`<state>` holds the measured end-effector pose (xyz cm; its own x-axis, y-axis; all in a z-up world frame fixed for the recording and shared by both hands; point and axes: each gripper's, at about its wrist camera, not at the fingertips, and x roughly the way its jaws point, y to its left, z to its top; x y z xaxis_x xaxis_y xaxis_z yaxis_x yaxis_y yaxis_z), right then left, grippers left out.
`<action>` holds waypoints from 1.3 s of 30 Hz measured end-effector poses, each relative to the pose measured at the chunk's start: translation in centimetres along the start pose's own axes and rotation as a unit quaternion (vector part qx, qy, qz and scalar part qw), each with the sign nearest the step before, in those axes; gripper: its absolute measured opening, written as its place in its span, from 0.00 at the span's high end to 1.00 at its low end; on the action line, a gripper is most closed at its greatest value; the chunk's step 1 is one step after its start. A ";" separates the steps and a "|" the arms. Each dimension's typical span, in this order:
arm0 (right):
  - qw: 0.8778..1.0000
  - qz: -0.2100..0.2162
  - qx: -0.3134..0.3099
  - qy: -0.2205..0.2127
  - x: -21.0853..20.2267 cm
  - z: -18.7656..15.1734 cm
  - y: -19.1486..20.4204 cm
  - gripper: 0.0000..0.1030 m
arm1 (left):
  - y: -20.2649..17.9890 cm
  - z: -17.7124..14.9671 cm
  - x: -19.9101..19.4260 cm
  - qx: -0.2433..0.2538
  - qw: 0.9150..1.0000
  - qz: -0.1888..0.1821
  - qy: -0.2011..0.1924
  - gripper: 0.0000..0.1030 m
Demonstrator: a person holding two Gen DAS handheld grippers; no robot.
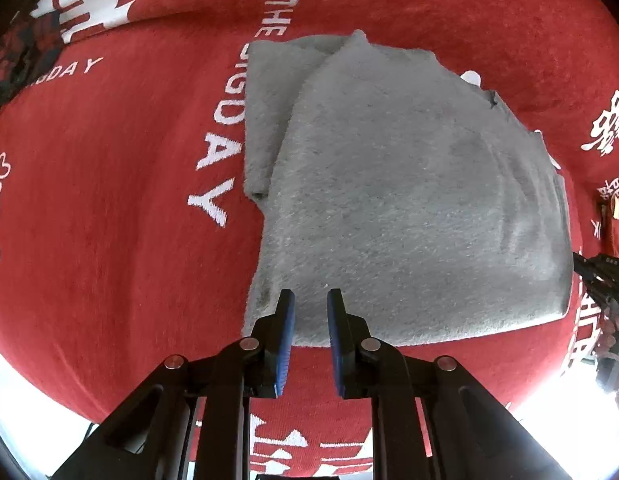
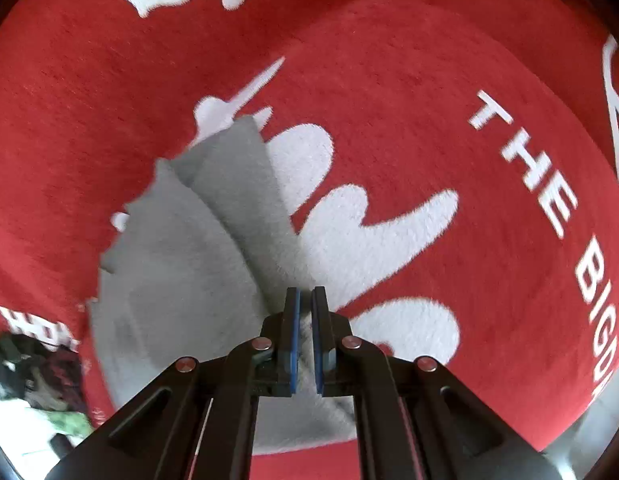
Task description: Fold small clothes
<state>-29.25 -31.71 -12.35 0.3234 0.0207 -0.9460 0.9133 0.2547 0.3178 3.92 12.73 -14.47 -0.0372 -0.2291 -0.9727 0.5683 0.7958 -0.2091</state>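
Right gripper [image 2: 305,292] pinching grey garment's [image 2: 181,264] edge fold between near-shut pads, likely to drag it over; left gripper [image 1: 311,296], narrowly parted, hovers above its near hem on red blanket [image 1: 109,220].

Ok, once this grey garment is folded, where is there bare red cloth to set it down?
In the left wrist view, bare red cloth lies left of the grey garment, beyond the white lettering. In the right wrist view, bare cloth lies between the white shapes and the lettering. Crowded: the dark clutter at that view's lower left.
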 end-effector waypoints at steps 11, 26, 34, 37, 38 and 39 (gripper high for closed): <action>0.997 -0.054 -0.053 -0.005 -2.9 -1.9 0.7 0.85 | -2.2 0.3 -0.8 0.017 1.000 0.003 -0.004 0.82; 0.992 -0.025 -0.114 0.038 -3.1 -9.9 6.4 0.78 | -2.6 0.3 0.1 0.028 0.998 0.057 0.011 0.00; 0.988 0.023 -0.133 0.078 -1.5 -13.3 10.7 0.62 | -1.4 0.7 -1.4 0.021 0.998 0.063 -0.022 0.00; 0.985 0.052 -0.135 0.093 -0.9 -14.5 12.1 0.55 | 0.2 1.2 -1.5 0.006 0.998 0.050 -0.026 0.00; 0.984 0.064 -0.133 0.098 -0.5 -14.7 12.5 0.51 | 0.8 1.4 -1.5 0.001 0.998 0.051 -0.027 0.00; 0.983 0.077 -0.130 0.104 -0.2 -15.1 12.9 0.51 | 1.5 1.6 -1.5 -0.006 0.998 0.053 -0.028 0.00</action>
<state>-21.30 -13.80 -9.00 0.3711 0.2685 -0.8889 0.7543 0.4712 0.4572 6.12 13.36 -13.19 0.0686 -0.1727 -0.9826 0.5567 0.8239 -0.1060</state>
